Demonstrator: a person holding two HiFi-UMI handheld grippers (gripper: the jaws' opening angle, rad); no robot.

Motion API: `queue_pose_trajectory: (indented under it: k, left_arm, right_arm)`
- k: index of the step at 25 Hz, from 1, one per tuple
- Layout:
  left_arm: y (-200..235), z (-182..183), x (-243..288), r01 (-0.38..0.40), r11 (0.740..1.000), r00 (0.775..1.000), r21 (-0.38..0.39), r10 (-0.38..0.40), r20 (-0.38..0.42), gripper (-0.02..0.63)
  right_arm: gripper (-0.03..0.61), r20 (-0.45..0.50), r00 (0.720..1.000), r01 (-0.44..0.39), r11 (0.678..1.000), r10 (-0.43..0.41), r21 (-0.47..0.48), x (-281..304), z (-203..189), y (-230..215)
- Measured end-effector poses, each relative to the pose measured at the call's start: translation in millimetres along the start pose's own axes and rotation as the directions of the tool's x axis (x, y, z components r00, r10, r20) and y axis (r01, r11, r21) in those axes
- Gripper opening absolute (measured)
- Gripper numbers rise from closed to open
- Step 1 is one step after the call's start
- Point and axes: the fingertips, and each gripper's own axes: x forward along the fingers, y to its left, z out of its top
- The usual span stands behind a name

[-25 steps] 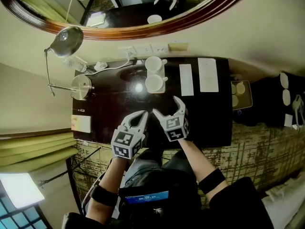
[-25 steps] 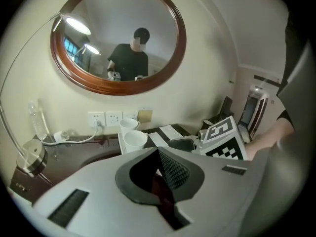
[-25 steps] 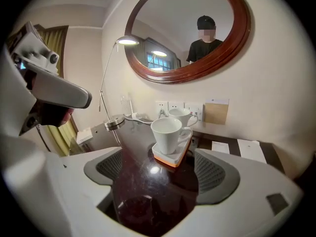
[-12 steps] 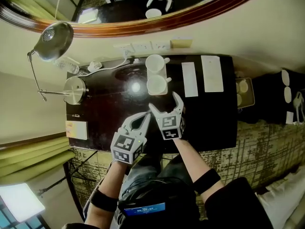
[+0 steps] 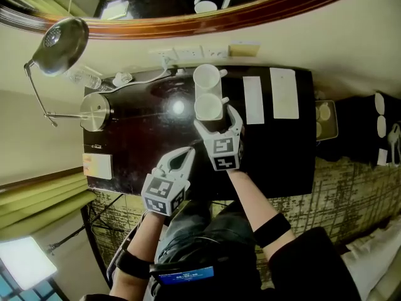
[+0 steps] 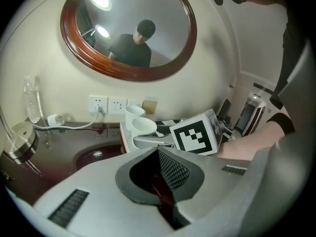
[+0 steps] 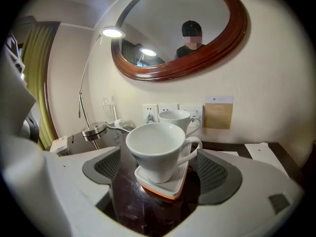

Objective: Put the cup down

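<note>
Two white cups stand on a small white tray (image 7: 170, 187) with an orange edge, at the back of the dark table (image 5: 144, 143). The near cup (image 5: 208, 107) (image 7: 158, 149) sits between the jaws of my right gripper (image 5: 217, 123) (image 7: 160, 176). Those jaws are open, with both pads clear of the cup's sides. The far cup (image 5: 205, 77) (image 7: 175, 118) is behind it, by the wall. My left gripper (image 5: 187, 152) (image 6: 162, 184) hovers near the table's front edge, shut with nothing in it. In its view the right gripper's marker cube (image 6: 196, 134) shows beside the cups.
A desk lamp (image 5: 57, 37) with a round metal base (image 5: 95, 111) stands at the left, a water bottle (image 5: 84, 77) beside it. Two white paper sheets (image 5: 254, 99) (image 5: 283, 93) lie right of the cups. A notepad (image 5: 96, 166) lies front left. Wall sockets (image 5: 188, 54) sit behind the table.
My right gripper has moved away from the table's front edge toward the cups and now straddles the near cup. My left gripper has sunk a little and stays shut.
</note>
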Motion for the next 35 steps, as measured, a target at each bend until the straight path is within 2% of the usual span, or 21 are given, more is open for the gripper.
queue_pose_trajectory:
  k: [5, 10, 13, 26, 35]
  left_arm:
    - [7, 2, 3, -0.012, 1.000, 1.000, -0.006, 0.012, 0.001, 0.002]
    - [9, 5, 3, -0.002, 1.000, 1.000, -0.002, 0.002, -0.002, 0.000]
    - [15, 6, 3, -0.017, 1.000, 1.000, -0.010, 0.017, 0.004, 0.000]
    - [15, -2, -1, -0.015, 1.000, 1.000, -0.004, 0.015, -0.014, 0.002]
    - [10, 2, -2, -0.031, 0.999, 1.000, -0.009, 0.031, -0.001, 0.000]
  right_arm:
    - [0.512, 0.000, 1.000, -0.029, 0.999, 0.029, 0.014, 10, 6, 4]
    - [0.414, -0.023, 1.000, -0.016, 1.000, 0.016, 0.004, 16, 5, 4]
    - [0.396, -0.014, 1.000, -0.025, 1.000, 0.025, 0.004, 16, 5, 5]
    - [0.377, 0.021, 0.999, -0.049, 0.999, 0.049, -0.008, 11, 4, 5]
    - [0.376, 0.045, 0.998, -0.046, 0.999, 0.045, 0.011, -14, 5, -6]
